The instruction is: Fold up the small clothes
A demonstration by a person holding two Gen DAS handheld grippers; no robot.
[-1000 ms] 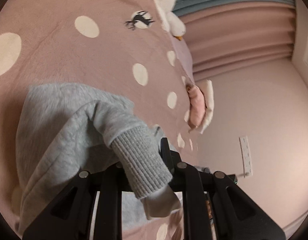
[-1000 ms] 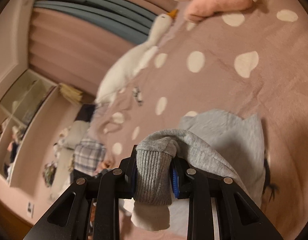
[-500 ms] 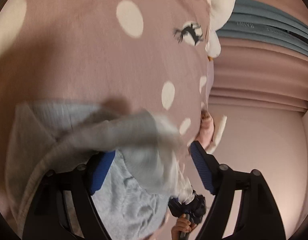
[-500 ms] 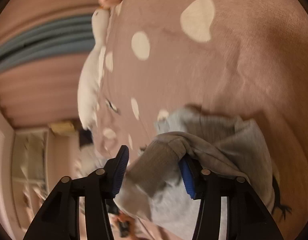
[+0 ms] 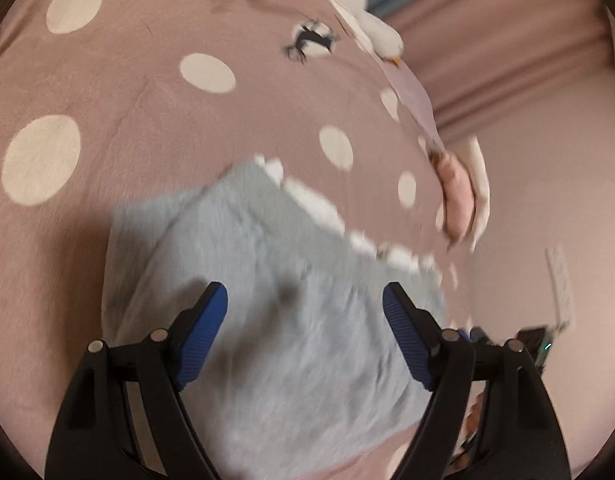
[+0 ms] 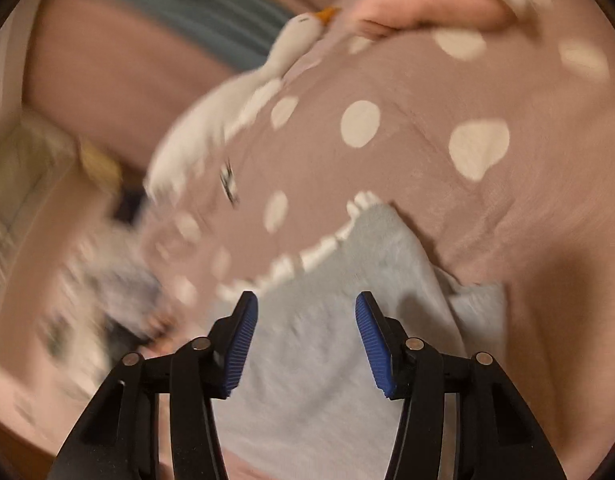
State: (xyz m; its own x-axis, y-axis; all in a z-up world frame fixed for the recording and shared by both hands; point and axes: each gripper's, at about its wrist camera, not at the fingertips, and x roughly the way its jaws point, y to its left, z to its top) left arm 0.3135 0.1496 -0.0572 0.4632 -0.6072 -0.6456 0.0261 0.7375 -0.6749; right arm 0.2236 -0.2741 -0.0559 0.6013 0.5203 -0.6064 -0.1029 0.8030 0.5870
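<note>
A small grey garment [image 5: 275,320] with a white frilled edge [image 5: 319,204] lies folded on the pink dotted bedspread [image 5: 147,100]. It also shows in the right wrist view [image 6: 327,340], its frill [image 6: 307,256] along the far left edge. My left gripper [image 5: 305,312] is open and empty just above the grey cloth. My right gripper [image 6: 307,328] is open and empty above the same cloth. Both views are blurred.
A white goose toy [image 6: 235,96] lies at the far side of the bed, also in the left wrist view [image 5: 359,8]. A pink and white cushion [image 5: 463,196] lies by the bed's edge near the wall. Clutter [image 6: 87,280] lies beyond the bed at left.
Both grippers held ribbed grey cuffs a second ago, opened and let them go. The garment now lies flatter with its frilled edge showing. Both grippers have pulled back.
</note>
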